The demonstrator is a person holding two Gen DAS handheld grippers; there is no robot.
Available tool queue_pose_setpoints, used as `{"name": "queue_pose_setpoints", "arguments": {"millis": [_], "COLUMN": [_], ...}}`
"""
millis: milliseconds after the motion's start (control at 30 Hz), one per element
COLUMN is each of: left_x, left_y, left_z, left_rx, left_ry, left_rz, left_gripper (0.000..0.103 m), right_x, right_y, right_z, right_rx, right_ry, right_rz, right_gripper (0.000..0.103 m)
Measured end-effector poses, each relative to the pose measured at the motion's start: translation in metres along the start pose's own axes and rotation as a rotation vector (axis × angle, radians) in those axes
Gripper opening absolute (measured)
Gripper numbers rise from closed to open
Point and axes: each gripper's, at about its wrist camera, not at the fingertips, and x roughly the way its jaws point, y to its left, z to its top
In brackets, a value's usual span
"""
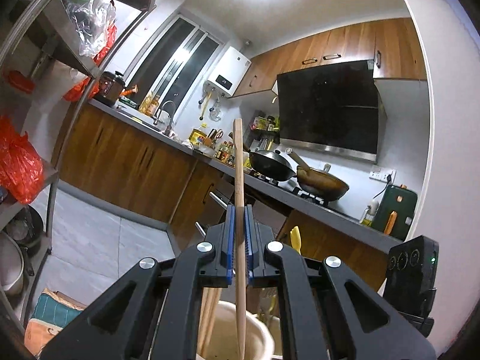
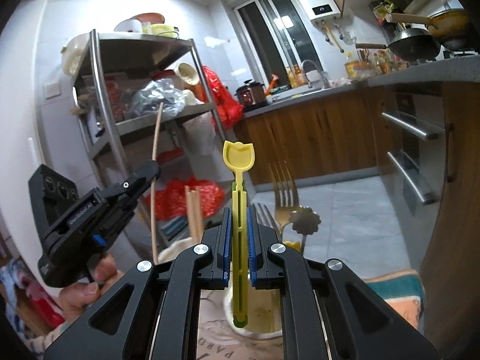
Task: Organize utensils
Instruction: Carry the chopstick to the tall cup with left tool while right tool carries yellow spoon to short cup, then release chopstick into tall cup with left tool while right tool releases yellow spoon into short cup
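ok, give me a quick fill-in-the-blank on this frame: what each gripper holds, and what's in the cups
1. The left gripper is shut on a long ____ stick.
2. The right gripper grips a utensil whose colour is ____.
3. Beside the flower-shaped spoon stands a metal ____.
4. The wooden stick's lower end reaches into a cream ____.

Missing words: wooden; yellow; fork; cup

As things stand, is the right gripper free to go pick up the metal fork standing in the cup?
Probably not yet. The right gripper is already shut on a yellow plastic utensil, so its jaws are occupied. The fork itself stands uncovered just beside it.
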Motion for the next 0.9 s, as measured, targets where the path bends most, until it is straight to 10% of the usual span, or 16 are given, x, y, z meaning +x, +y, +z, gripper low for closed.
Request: {"name": "queue_pose_setpoints", "arguments": {"millis": [900], "left_x": [-0.014], "left_y": [-0.009], "left_z": [-0.054], "left_rx": [0.180], "left_ry": [0.105], "left_rz": [0.064], "left_gripper": [0.006], "right_x": [0.002], "right_y": [0.014], "right_z": [-0.039], "right_rx": [-0.164], "right_ry": [0.098], "right_rz": [-0.082], "right_gripper": [0.011]}}
